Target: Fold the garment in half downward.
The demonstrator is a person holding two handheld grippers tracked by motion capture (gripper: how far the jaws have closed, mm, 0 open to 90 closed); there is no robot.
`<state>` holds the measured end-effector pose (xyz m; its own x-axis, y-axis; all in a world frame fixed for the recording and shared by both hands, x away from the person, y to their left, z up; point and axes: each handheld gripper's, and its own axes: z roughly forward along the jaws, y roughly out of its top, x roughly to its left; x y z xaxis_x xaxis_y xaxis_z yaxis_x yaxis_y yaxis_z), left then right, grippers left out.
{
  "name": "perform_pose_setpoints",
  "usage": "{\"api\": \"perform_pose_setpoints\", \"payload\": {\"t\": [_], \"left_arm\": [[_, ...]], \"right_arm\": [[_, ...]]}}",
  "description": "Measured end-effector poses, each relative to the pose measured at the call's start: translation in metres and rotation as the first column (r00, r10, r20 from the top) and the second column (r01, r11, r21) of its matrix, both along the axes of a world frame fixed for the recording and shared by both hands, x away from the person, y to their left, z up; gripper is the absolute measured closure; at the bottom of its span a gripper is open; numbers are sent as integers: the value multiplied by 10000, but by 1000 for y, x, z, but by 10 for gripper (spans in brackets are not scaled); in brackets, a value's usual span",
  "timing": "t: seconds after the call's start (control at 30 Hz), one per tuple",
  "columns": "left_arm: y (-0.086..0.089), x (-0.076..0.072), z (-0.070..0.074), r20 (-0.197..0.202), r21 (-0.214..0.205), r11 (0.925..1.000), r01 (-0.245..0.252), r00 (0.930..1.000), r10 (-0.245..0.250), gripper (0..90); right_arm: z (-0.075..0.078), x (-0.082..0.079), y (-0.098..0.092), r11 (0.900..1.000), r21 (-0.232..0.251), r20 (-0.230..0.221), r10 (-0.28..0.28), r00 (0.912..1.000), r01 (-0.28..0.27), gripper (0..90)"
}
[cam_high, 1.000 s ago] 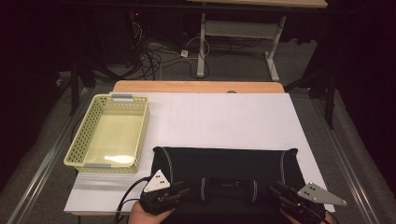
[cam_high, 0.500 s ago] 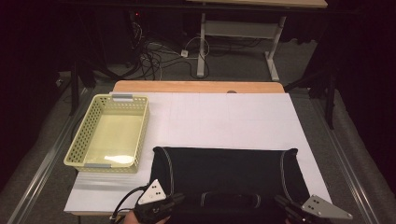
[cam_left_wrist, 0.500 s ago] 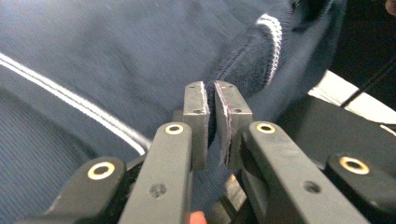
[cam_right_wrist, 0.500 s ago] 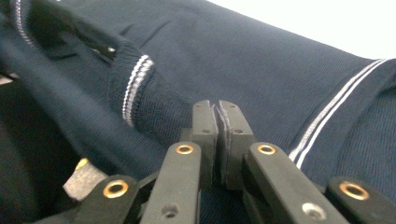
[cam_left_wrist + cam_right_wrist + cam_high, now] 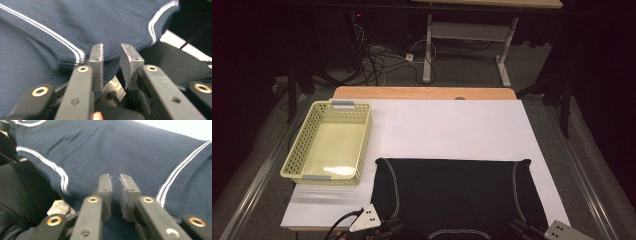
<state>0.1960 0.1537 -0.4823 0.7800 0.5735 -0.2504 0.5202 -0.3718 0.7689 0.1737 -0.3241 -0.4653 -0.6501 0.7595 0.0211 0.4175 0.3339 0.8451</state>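
A dark navy garment [image 5: 457, 195] with thin white stripes lies flat on the near half of the white sheet [image 5: 462, 130], its collar at the near edge. My left gripper [image 5: 384, 229] is at the garment's near left corner and my right gripper [image 5: 524, 229] at its near right corner. In the left gripper view the jaws [image 5: 112, 53] have just been opening; the striped cloth [image 5: 75, 20] runs into the gap between the parted pads. In the right gripper view the jaws [image 5: 115, 180] have also just been opening, with a narrow gap and cloth [image 5: 125, 150] between them.
An empty pale yellow perforated basket [image 5: 312, 175] stands on the sheet's left side. A strip of wooden tabletop [image 5: 422, 92] shows beyond the sheet. Cables and a desk frame [image 5: 472, 32] lie on the dark floor behind.
Both grippers have slid toward the near edge of the table, and the garment has been drawn that way with them, its collar now at the bottom of the high view.
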Motion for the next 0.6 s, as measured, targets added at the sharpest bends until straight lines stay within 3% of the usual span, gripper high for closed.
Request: {"api": "perform_pose_setpoints", "payload": {"t": [0.13,0.37,0.6], "left_arm": [[3,2,-1,182,-173,9996,-224,9996,227,612],[10,9,-6,306,-314,9951,-934,9951,944,432],[16,14,-9,463,-379,9892,-1416,9886,1433,292]], "right_arm": [[2,1,-3,9987,512,42,-79,10000,77,687],[-5,6,-7,9970,581,-99,-515,9986,520,487],[-11,11,-13,9938,691,41,-881,9961,876,279]]}}
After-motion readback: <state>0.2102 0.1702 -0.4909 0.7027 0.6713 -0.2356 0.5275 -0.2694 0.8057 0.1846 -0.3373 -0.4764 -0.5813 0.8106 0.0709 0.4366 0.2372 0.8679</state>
